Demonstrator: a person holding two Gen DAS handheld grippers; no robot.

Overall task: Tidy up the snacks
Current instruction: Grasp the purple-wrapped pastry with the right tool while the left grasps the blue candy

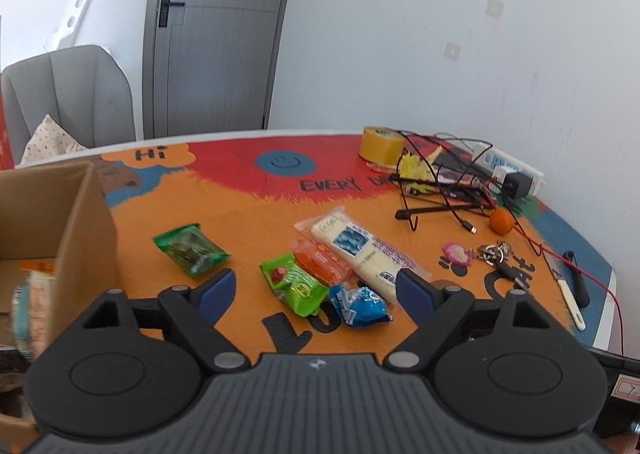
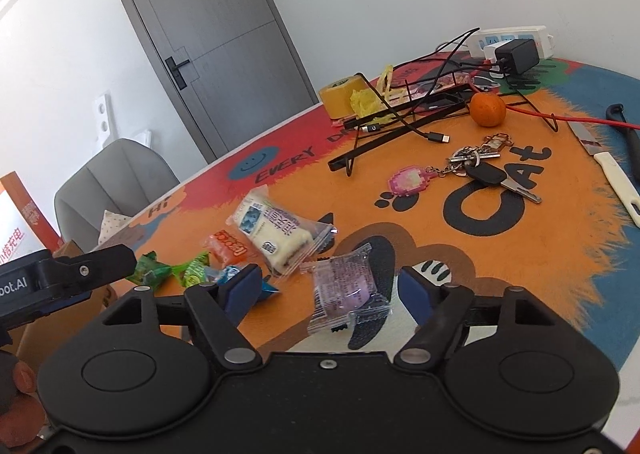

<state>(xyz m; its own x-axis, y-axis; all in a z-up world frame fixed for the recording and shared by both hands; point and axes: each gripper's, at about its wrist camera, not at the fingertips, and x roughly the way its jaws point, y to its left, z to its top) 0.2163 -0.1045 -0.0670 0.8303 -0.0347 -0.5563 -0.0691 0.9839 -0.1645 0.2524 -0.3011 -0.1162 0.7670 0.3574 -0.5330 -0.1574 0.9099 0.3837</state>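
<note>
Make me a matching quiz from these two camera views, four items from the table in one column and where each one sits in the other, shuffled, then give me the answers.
Column one:
1. tape roll
2. mandarin
3. clear purple snack packet
4. dark green snack packet

Column two:
A. between the open fingers of the right gripper
B. nearest the cardboard box
C. at the far table edge, toward the door
D. beside the red cable, behind the keys

Pairs: 1-C, 2-D, 3-A, 4-B
</note>
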